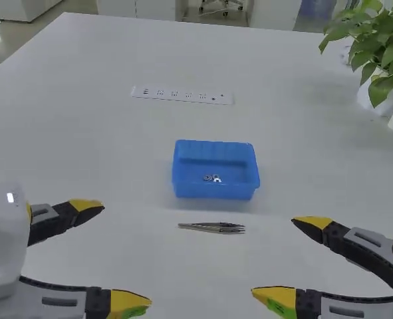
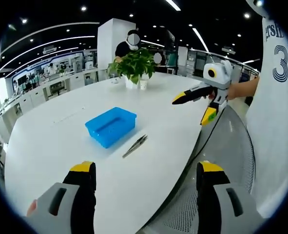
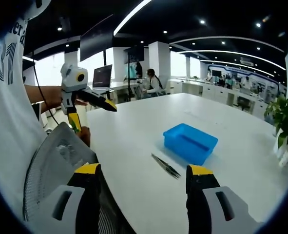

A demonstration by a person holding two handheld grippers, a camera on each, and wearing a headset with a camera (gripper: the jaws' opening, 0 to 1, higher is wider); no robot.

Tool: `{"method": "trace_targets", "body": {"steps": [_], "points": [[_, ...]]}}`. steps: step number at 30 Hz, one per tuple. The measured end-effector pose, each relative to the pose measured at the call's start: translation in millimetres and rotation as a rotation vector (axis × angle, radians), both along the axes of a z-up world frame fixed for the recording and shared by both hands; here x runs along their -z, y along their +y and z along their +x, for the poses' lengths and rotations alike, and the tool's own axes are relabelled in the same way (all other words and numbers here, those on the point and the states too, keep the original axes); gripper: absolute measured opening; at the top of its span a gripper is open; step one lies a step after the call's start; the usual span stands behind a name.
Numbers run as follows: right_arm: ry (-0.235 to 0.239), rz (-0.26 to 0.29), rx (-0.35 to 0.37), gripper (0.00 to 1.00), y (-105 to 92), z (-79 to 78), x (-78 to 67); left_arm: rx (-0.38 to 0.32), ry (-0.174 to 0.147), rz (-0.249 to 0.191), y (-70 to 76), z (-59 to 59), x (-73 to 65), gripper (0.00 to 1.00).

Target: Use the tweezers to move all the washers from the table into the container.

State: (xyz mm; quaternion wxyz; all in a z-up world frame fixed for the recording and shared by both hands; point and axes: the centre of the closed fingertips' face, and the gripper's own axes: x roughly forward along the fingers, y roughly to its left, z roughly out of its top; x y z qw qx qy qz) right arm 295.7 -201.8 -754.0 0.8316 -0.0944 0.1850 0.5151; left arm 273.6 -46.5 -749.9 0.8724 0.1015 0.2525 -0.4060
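A blue container (image 1: 215, 169) sits mid-table with a few silver washers (image 1: 213, 178) inside. The metal tweezers (image 1: 211, 227) lie flat on the table just in front of it, untouched. My left gripper (image 1: 113, 256) is open at the lower left of the head view, my right gripper (image 1: 292, 259) open at the lower right. In the left gripper view the container (image 2: 110, 126) and tweezers (image 2: 135, 145) lie ahead, with the right gripper (image 2: 195, 106) held off the table edge. The right gripper view has the container (image 3: 190, 142), the tweezers (image 3: 165, 166) and the left gripper (image 3: 91, 112).
A white power strip (image 1: 182, 95) lies beyond the container. A potted plant (image 1: 376, 46) stands at the table's far right corner. The white table (image 1: 83, 146) has a rounded near edge, with a grey mesh chair (image 3: 56, 165) beside it.
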Motion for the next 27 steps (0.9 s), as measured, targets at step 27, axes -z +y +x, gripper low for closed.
{"method": "trace_targets", "body": {"steps": [27], "points": [[0.038,-0.011,0.045,0.75,-5.7,3.6,14.4,0.016,0.035,-0.047,-15.0,8.7,8.8,0.87]]}}
